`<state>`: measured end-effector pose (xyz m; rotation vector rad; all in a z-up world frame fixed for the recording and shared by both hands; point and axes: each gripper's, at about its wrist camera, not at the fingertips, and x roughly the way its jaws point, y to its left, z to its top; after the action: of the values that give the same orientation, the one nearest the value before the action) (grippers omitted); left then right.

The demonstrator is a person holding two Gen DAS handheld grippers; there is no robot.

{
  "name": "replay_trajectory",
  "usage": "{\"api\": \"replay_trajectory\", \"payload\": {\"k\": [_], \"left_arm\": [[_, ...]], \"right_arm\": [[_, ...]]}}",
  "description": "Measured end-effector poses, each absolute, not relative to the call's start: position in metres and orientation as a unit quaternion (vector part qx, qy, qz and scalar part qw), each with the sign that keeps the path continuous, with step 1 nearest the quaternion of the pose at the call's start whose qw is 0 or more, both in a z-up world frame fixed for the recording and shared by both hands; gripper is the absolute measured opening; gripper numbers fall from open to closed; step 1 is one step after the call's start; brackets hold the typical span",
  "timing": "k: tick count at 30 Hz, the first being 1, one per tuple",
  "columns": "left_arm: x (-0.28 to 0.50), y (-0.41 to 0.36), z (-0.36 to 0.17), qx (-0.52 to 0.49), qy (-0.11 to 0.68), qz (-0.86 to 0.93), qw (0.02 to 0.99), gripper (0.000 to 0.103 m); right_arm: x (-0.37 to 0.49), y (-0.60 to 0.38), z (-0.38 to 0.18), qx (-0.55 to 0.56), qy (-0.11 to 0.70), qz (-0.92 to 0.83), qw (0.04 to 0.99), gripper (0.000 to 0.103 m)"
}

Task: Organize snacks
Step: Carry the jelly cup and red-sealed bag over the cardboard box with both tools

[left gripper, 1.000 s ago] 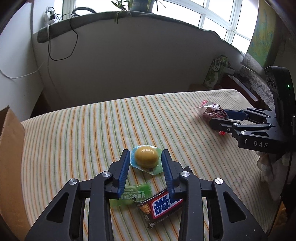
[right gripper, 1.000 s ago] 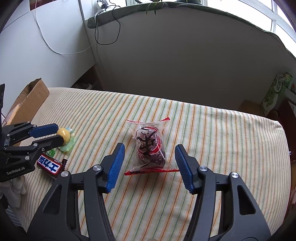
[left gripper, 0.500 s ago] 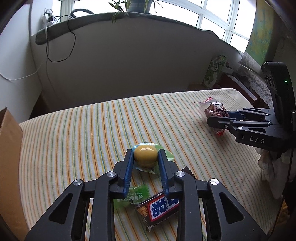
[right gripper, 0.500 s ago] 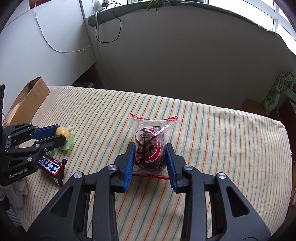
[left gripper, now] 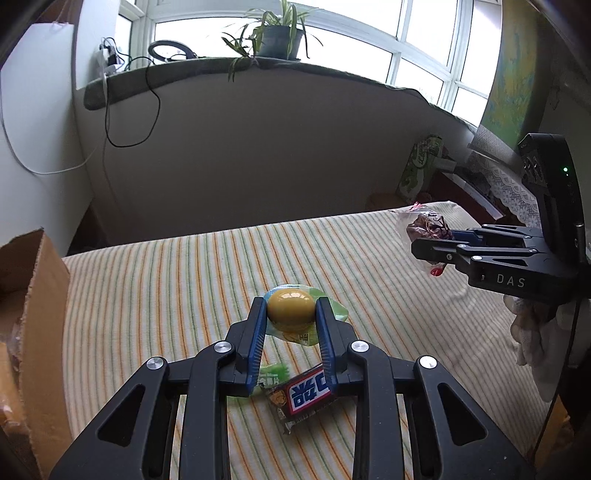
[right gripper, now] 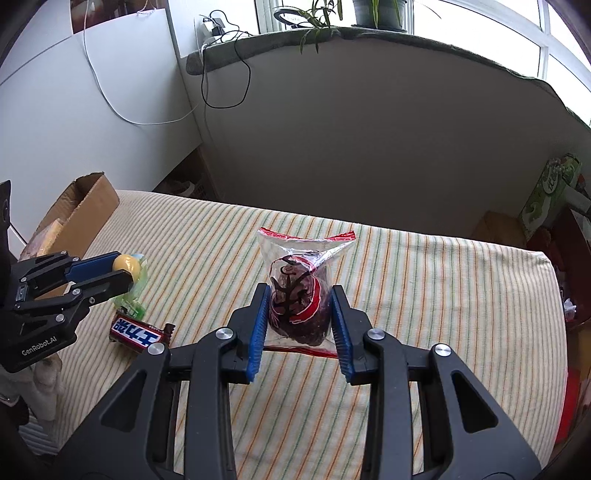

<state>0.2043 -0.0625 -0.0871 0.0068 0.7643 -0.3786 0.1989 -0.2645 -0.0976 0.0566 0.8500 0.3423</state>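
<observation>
- At far left, an open cardboard box [left gripper: 35, 295] beside the edge of the striped bench [left gripper: 166, 295], with something pale inside, not clear what.
- Left gripper [left gripper: 291, 308] with blue fingers [left gripper: 257, 332] narrow, clamped on both sides of a yellow jelly cup [left gripper: 290, 309] with a green-edged seal; cup raised off the cloth, seen in the right wrist view as hanging above the bench.
- Under the left fingers, lying flat on the cloth: a small green packet [left gripper: 271, 373] and, touching it, a dark candy bar [left gripper: 308, 393] with a blue and white label.
- Further right, right gripper [right gripper: 300, 312] with fingers [right gripper: 258, 328] partly closed, pressing both sides of a clear snack bag [right gripper: 297, 291] with red top and bottom seals and a dark round snack inside; bag held upright and above the striped cloth.
- At far right, beyond the bench, a green patterned pack [right gripper: 550, 188] standing near the wall.
- Behind all, a window ledge with a potted plant [left gripper: 275, 35] and black cables [left gripper: 147, 110] hanging down.
</observation>
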Motion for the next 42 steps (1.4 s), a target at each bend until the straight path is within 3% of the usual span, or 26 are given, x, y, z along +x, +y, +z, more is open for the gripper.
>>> {"api": "replay_trajectory", "payload": {"k": [17,42], "left_arm": [[0.158,-0.018,-0.047,-0.018,0.313,-0.151,0.937,0.025],[0.11,0.106,-0.036,-0.07,0.285,-0.062,0.954,0.025]], "right_arm": [[0.17,-0.201,-0.046,0.0,0.371,0.21,0.904,0.034],[0.175,-0.042,-0.009,-0.031,0.346,0.304,0.887,0.034]]}}
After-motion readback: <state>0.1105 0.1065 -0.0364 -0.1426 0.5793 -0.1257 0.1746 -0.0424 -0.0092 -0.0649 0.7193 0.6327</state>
